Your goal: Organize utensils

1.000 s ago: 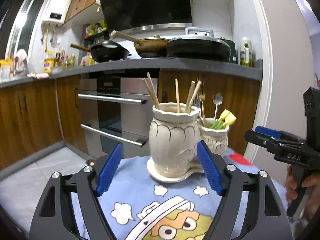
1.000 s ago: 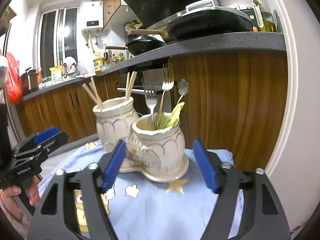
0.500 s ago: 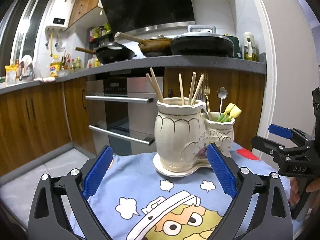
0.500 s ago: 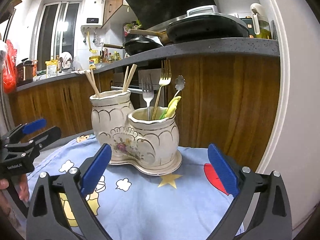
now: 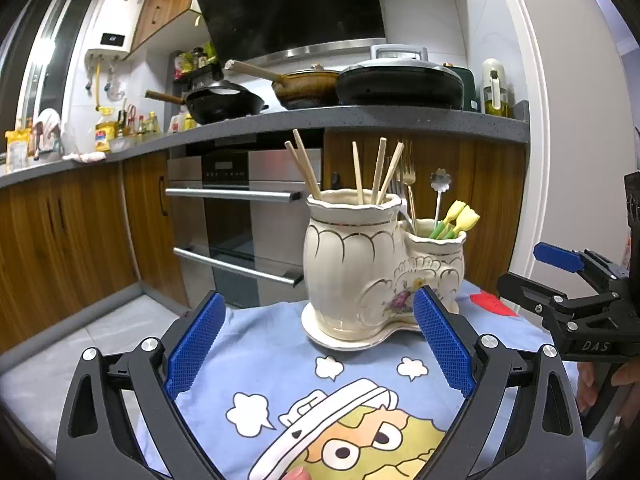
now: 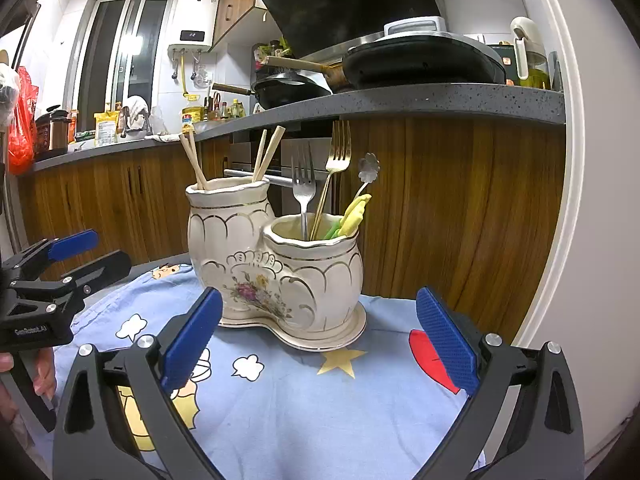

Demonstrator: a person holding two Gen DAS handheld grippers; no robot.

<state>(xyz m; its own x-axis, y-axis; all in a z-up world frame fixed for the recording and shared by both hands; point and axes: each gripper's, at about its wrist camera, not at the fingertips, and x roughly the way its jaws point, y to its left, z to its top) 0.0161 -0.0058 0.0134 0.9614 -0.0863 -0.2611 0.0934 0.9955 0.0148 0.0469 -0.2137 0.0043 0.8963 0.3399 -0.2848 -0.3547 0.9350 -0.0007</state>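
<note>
Both tools hang over the table and neither has anything in it. The left gripper has its blue pads spread wide, nothing pinched between them, only the cartoon-printed blue cloth showing in the gap. Just beyond its fingertips, a little toward its right finger, stands the cream double holder on its scalloped base, close to that right pad but I can't say it touches. The taller pot bristles with wooden chopsticks; the shorter pot sits beyond the right finger's tip. Now the right gripper: its jaws are wide apart too, empty, the cloth and a yellow star lying in the opening. The holder stands straight ahead between its two fingertips, nearer the left finger, apart from both pads. In the shorter pot, from this side, a silver fork and a gold fork stand tines up, a flower-headed spoon leans beside them, and yellow-and-green pieces poke over the rim. Each tool shows in the other's view, off to the outer side of the fingers, a bare hand on its grip. Beyond the table runs a dark countertop with pans on it.
</note>
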